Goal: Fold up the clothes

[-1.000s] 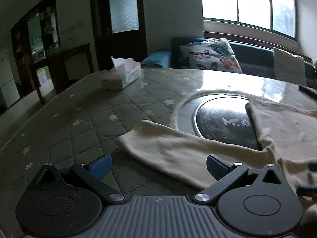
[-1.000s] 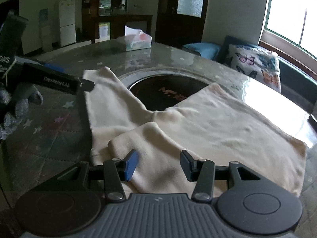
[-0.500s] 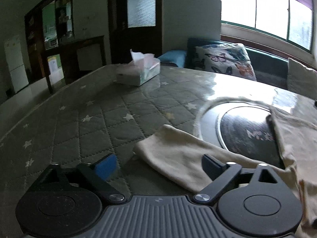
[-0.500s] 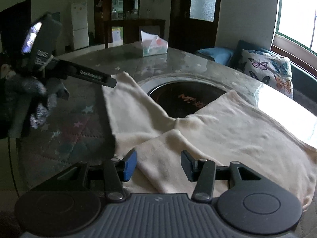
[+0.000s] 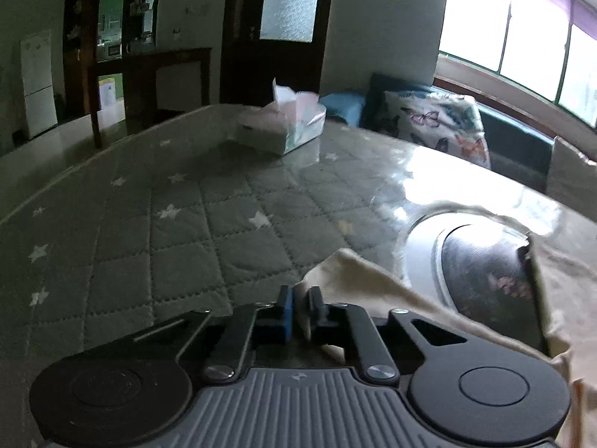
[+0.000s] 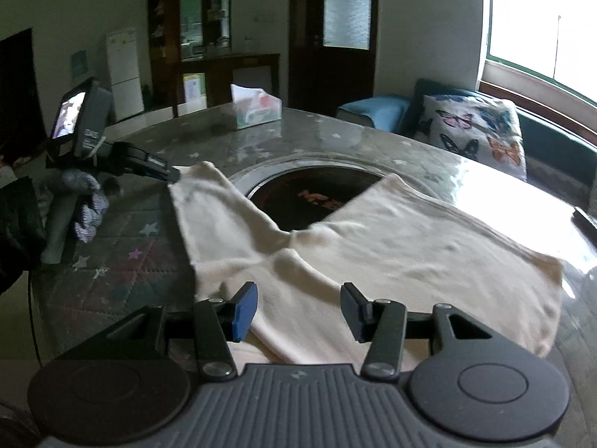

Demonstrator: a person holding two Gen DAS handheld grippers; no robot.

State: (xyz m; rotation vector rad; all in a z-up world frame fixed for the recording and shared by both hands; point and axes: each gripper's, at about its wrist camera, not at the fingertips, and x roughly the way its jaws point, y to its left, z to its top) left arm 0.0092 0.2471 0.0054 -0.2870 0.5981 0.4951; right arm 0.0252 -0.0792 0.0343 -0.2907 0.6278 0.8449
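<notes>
A cream long-sleeved garment (image 6: 410,246) lies spread on the table, partly over a round dark inset. One sleeve (image 6: 209,201) stretches to the left. My left gripper (image 5: 300,304) is shut on the end of that sleeve (image 5: 358,276), with cloth pinched between its pads. From the right wrist view the left gripper (image 6: 164,173) meets the sleeve's tip, carried by a gloved hand (image 6: 86,201). My right gripper (image 6: 298,298) hovers open over the other sleeve, which lies folded across the body, and its fingers do not press on the cloth.
The table (image 5: 186,224) has a quilted, star-patterned cover under a glossy top. A tissue box (image 5: 283,127) stands at its far side. The round dark inset (image 6: 309,190) sits mid-table. Beyond are a butterfly cushion (image 6: 474,130) on a sofa, and cabinets.
My left gripper slid along the sleeve to its end and its jaws closed on the cloth. The right gripper rose a little, still open.
</notes>
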